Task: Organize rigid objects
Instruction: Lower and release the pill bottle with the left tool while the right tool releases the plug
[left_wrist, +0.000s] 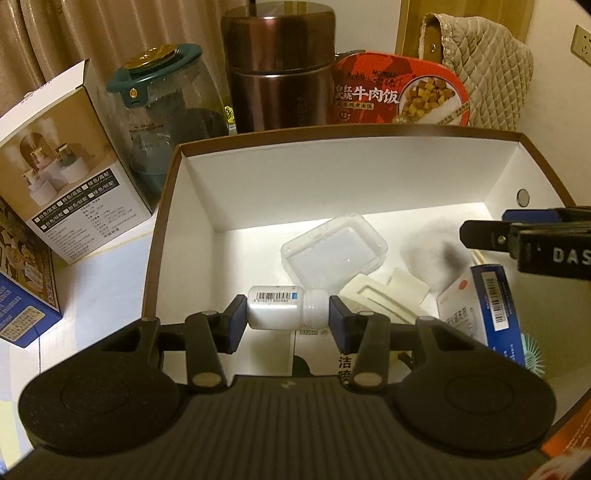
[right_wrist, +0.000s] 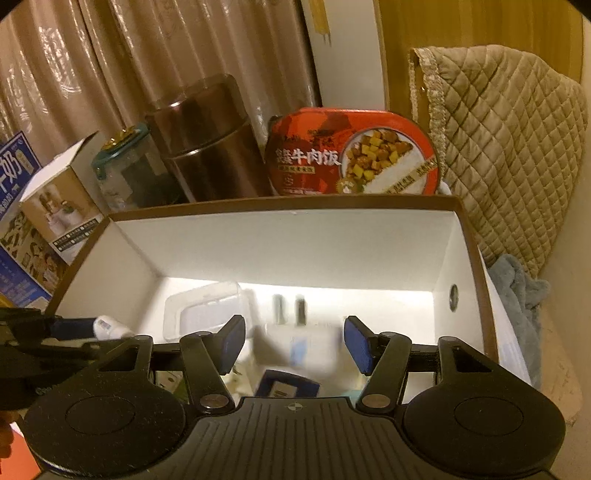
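A small white bottle (left_wrist: 280, 308) with a barcode label lies crosswise between the blue pads of my left gripper (left_wrist: 288, 319), which is shut on it above the inside of a white box with a brown rim (left_wrist: 332, 129). On the box floor lie a clear plastic case (left_wrist: 332, 251), a white tray piece (left_wrist: 373, 295) and a blue carton (left_wrist: 498, 306). My right gripper (right_wrist: 295, 341) stands open over the same box (right_wrist: 280, 203). Its pads press on nothing, and a blurred white pack (right_wrist: 299, 350) shows below the gap. The bottle (right_wrist: 110, 328) appears at the left of the right wrist view.
Behind the box stand a brown metal flask (left_wrist: 277, 74), a glass jar with a teal lid (left_wrist: 162, 103) and a red ready-meal tub (left_wrist: 399, 92). A printed carton (left_wrist: 66, 166) stands at the left. A quilted cloth (right_wrist: 509, 140) and a blue towel (right_wrist: 517, 288) lie at the right.
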